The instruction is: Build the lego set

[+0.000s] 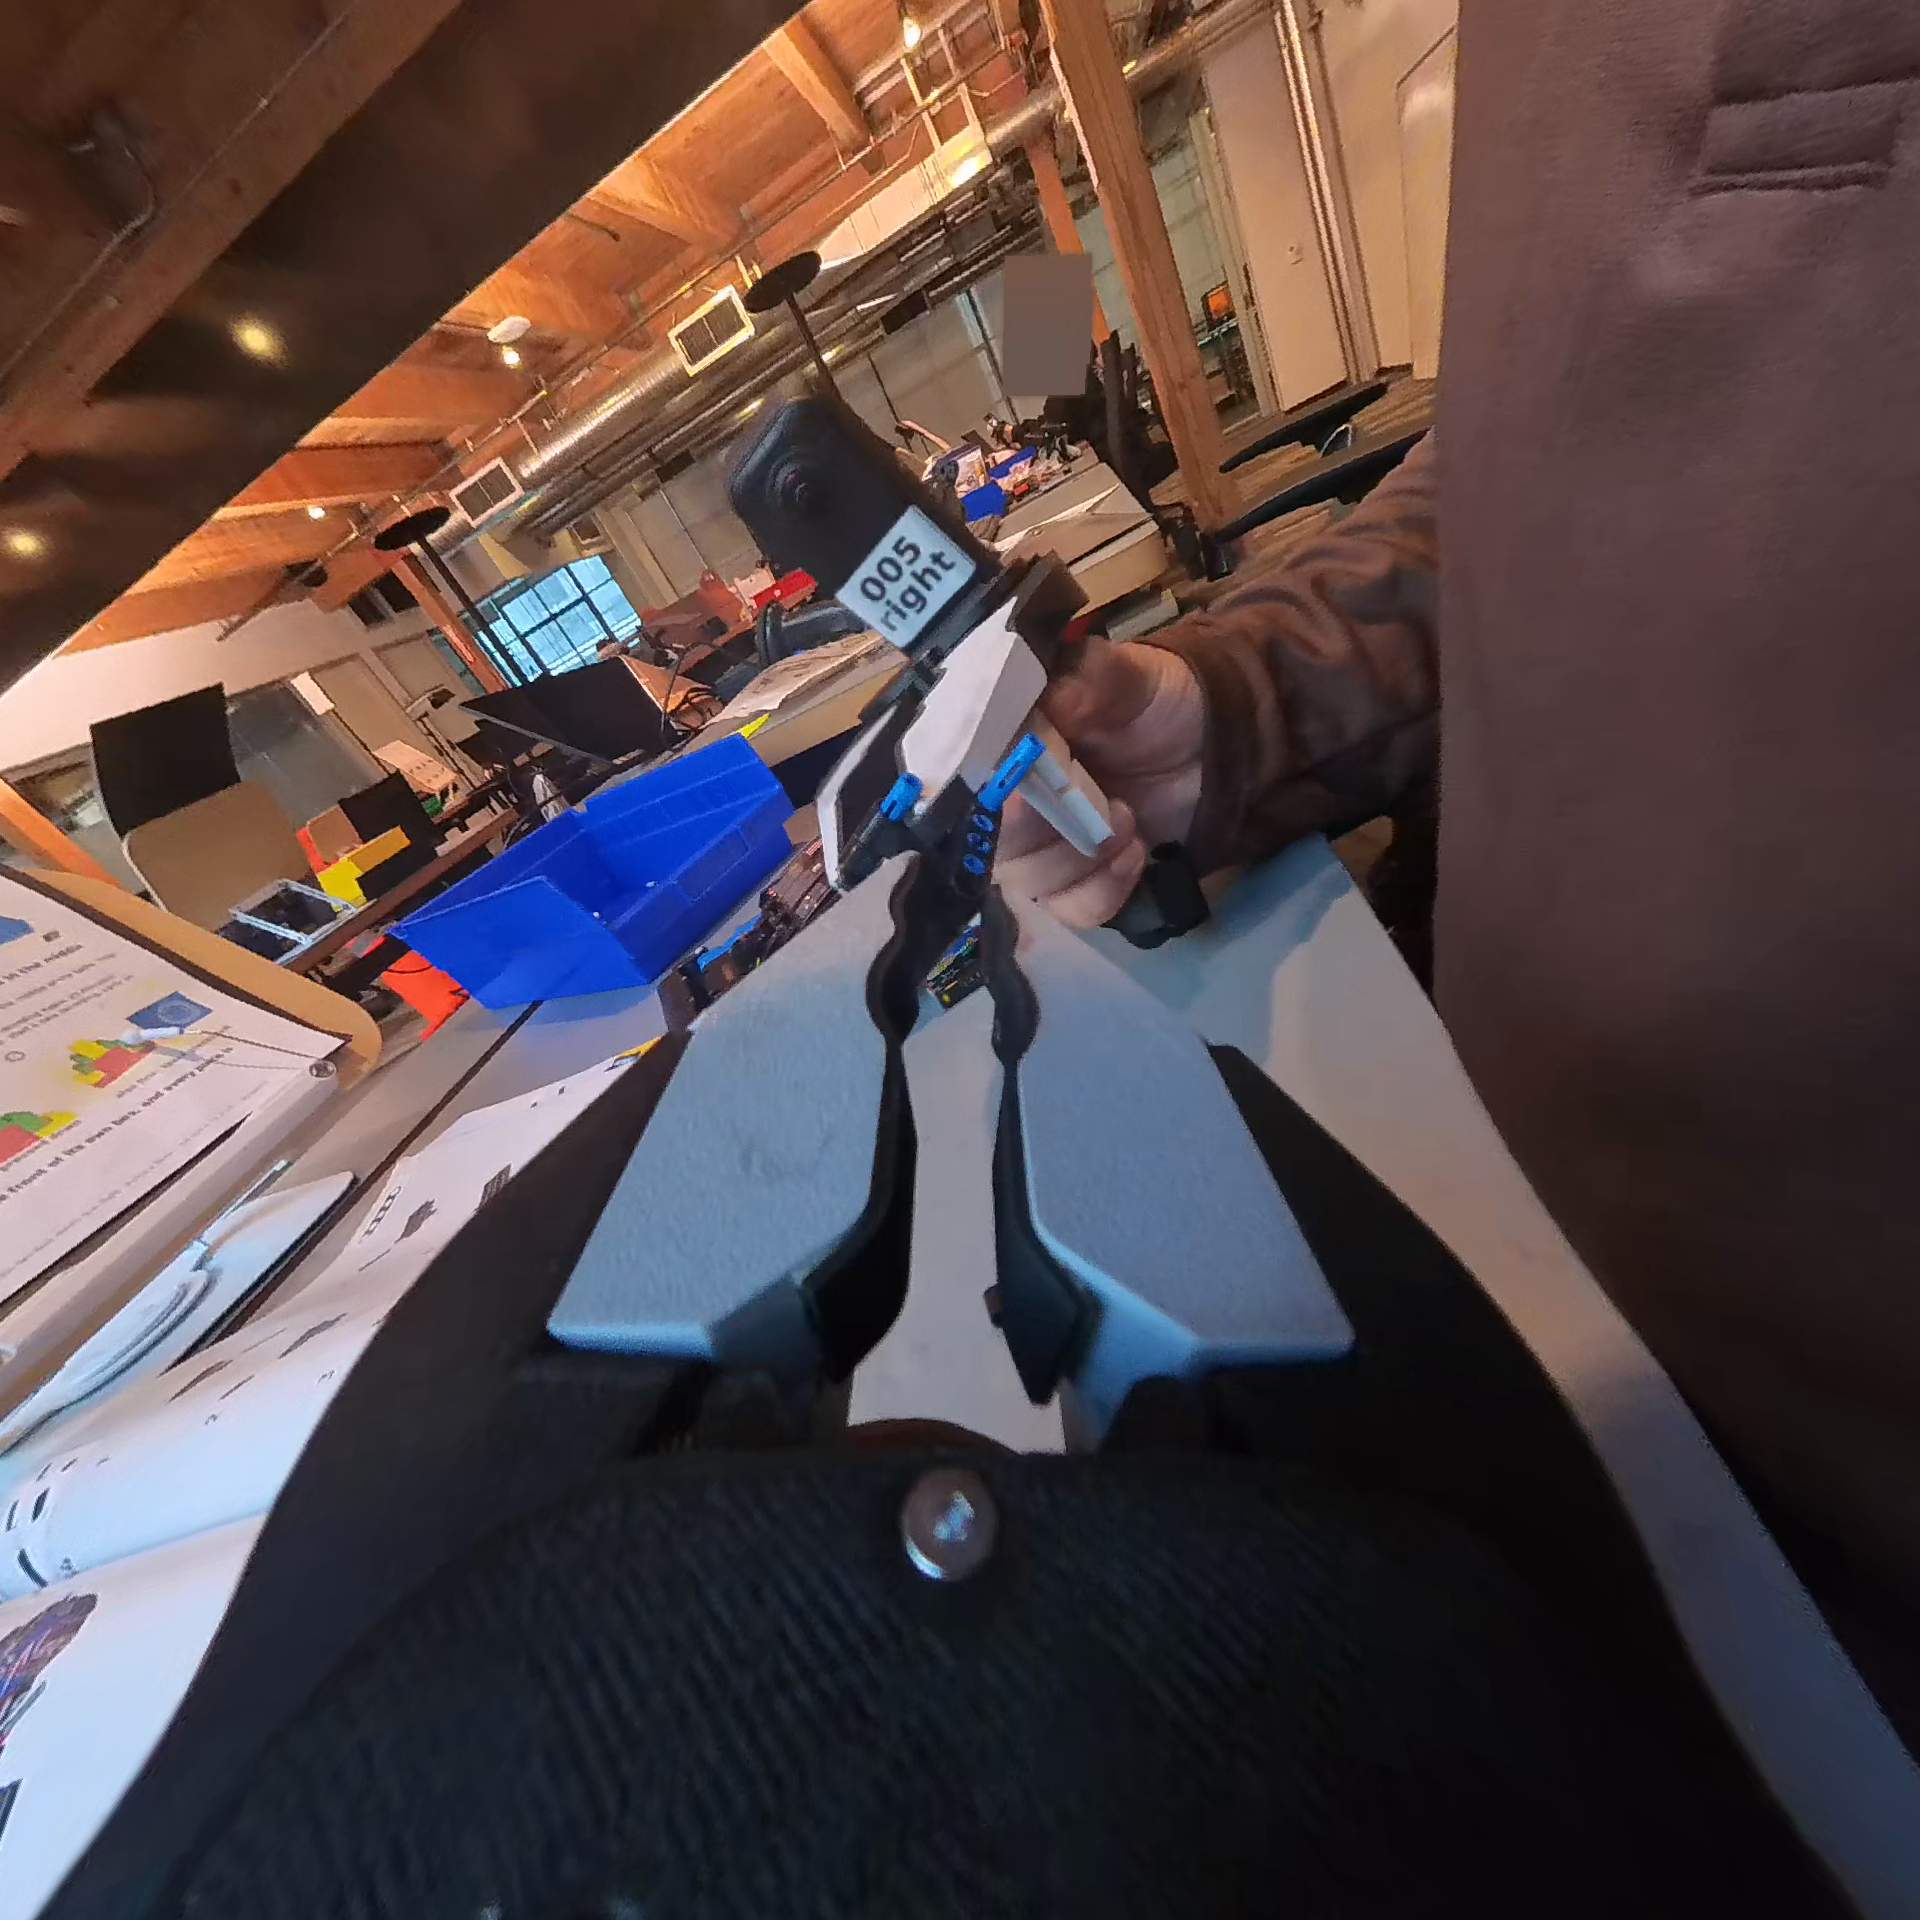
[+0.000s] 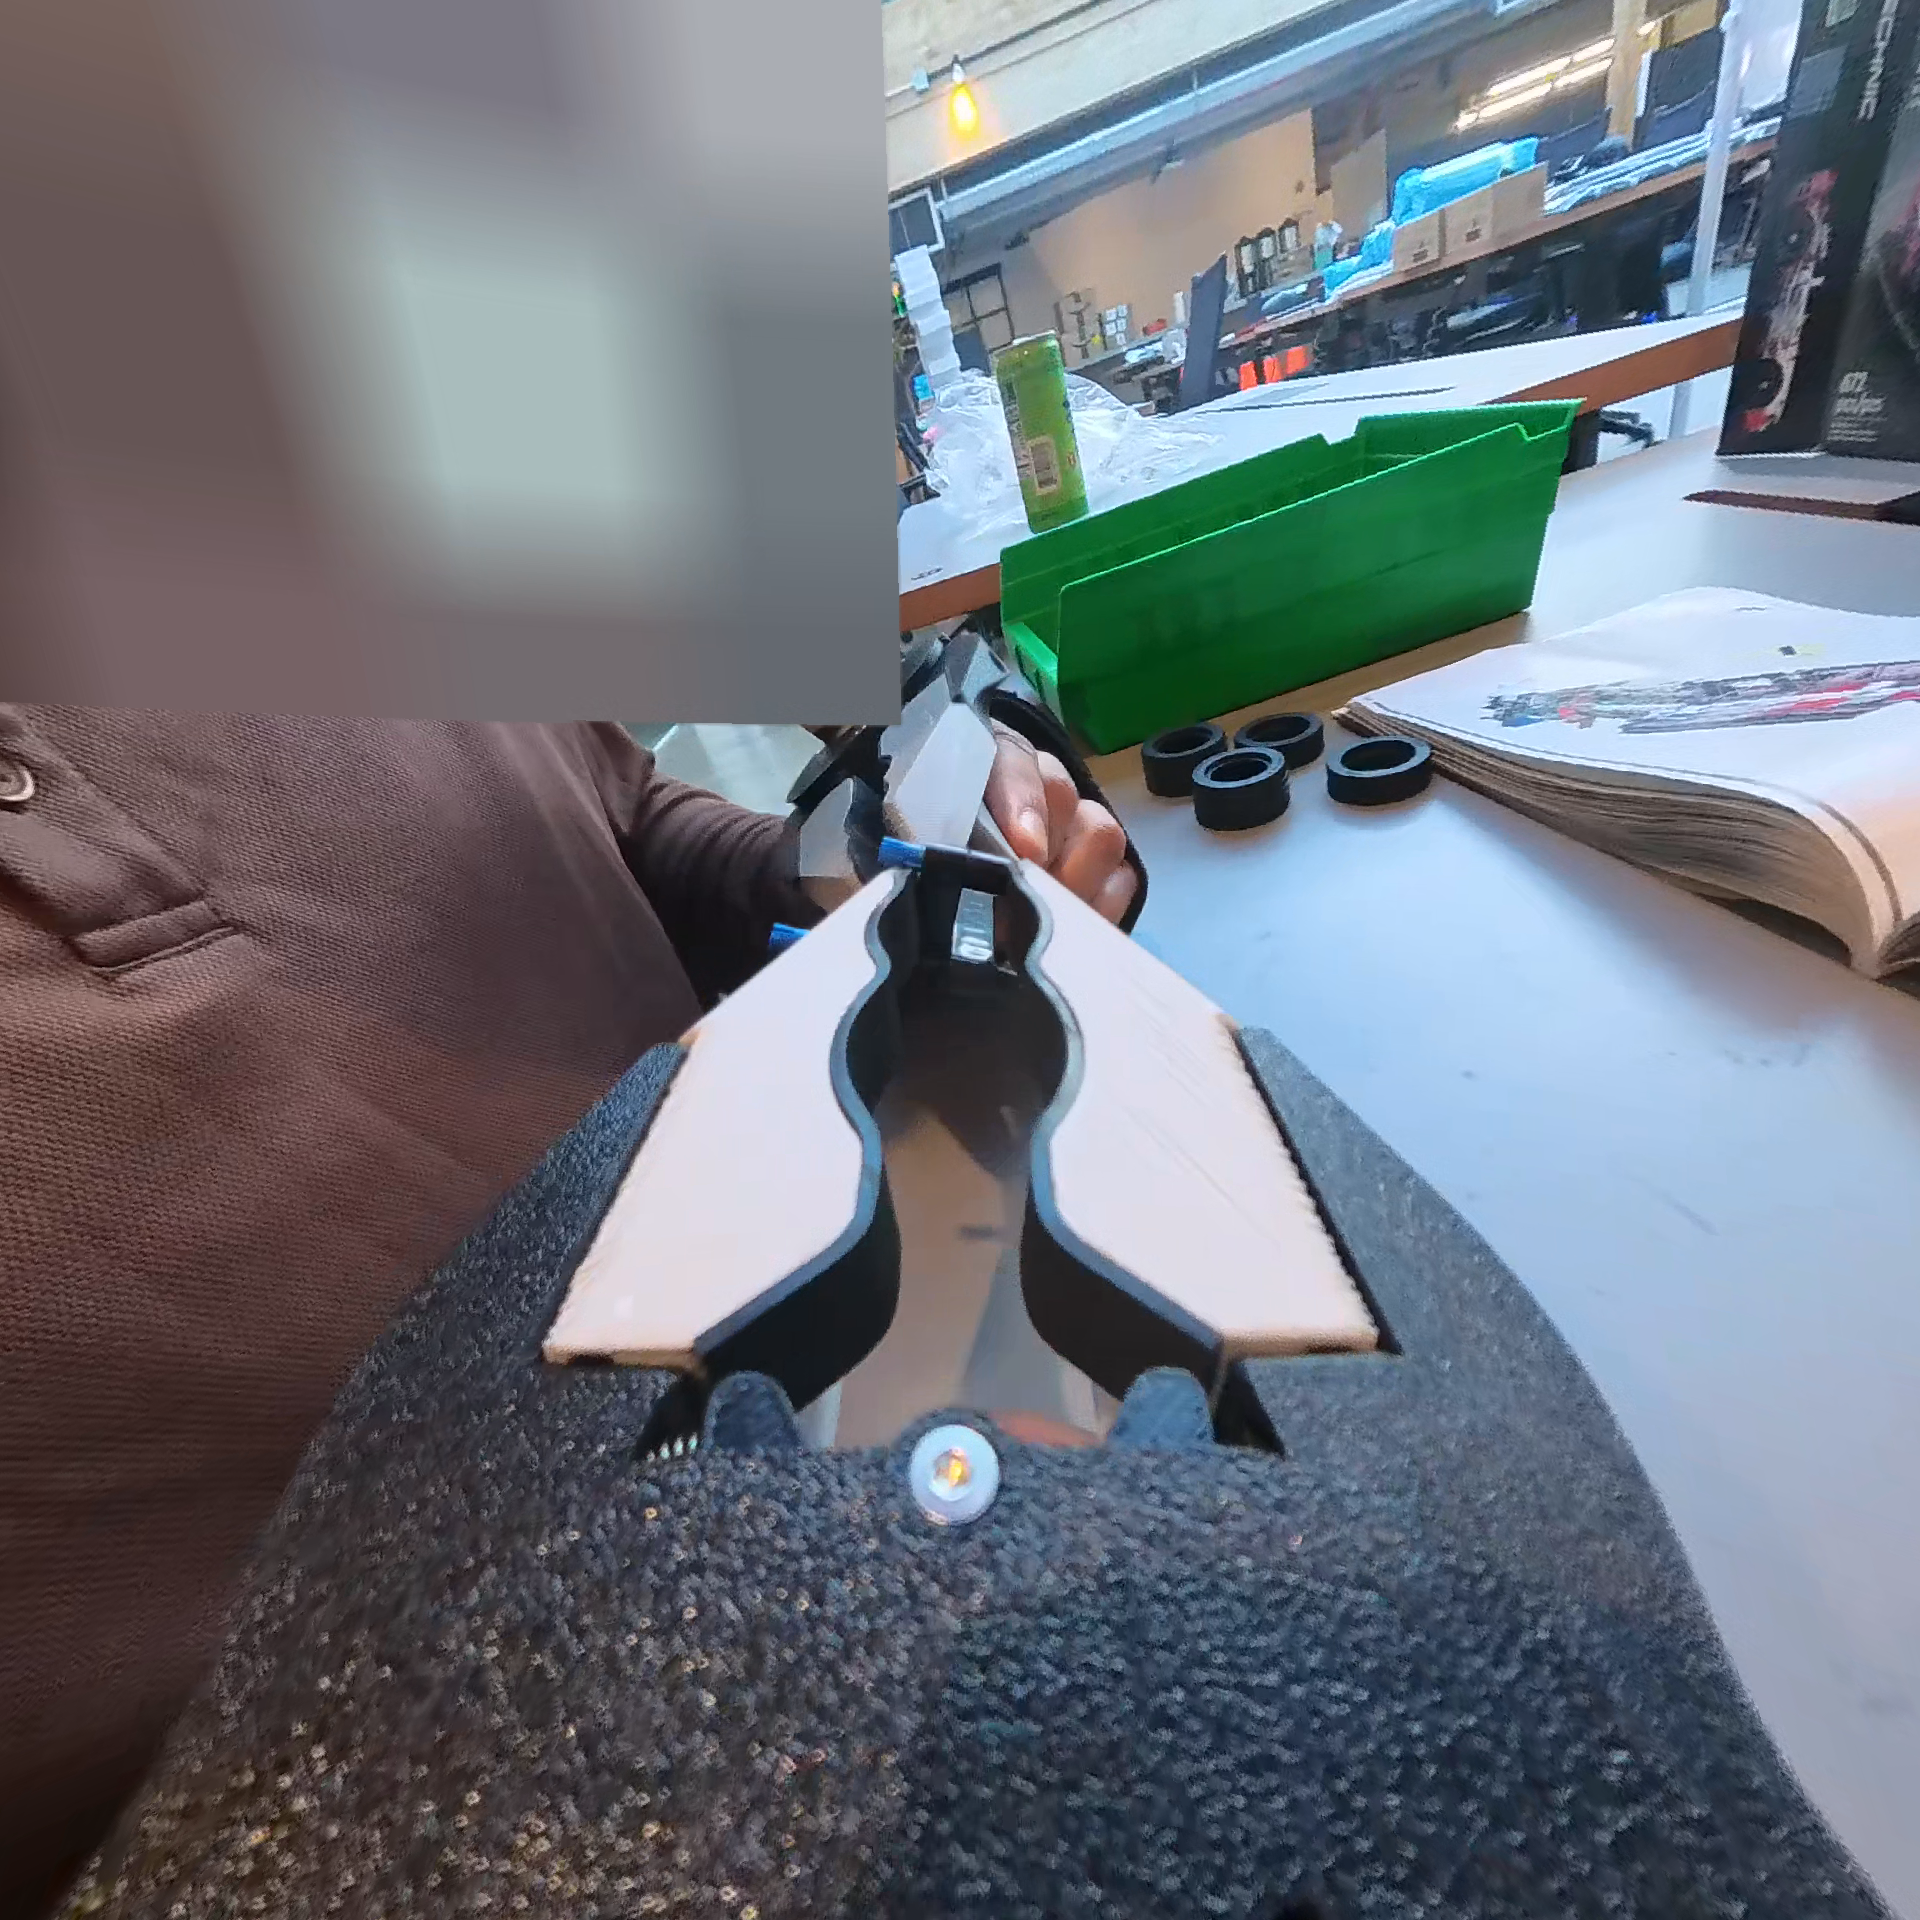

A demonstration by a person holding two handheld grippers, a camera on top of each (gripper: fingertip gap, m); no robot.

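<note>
A small black Lego assembly with blue pins (image 1: 968, 831) is held in the air between my two grippers, which point at each other. My left gripper (image 1: 945, 899) has grey fingers with black pads, and its tips are closed on the assembly's near end. In the right wrist view my right gripper (image 2: 958, 888) has beige fingers, and its tips are closed on the same assembly (image 2: 961, 860). A grey part (image 2: 971, 925) lies between its pads. The opposite gripper shows in each view, held by a hand (image 2: 1070, 831).
A blue bin (image 1: 613, 883) and an instruction sheet (image 1: 125, 1060) stand to the left. A green bin (image 2: 1278, 582), several black tyres (image 2: 1236, 784), an open booklet (image 2: 1662, 748), a green can (image 2: 1039, 436) and the set's box (image 2: 1829, 229) sit on the white table (image 2: 1455, 1143). A person's brown shirt (image 2: 312, 1039) is close by. Only a small space, under 4 cm, lies between the two pairs of fingers.
</note>
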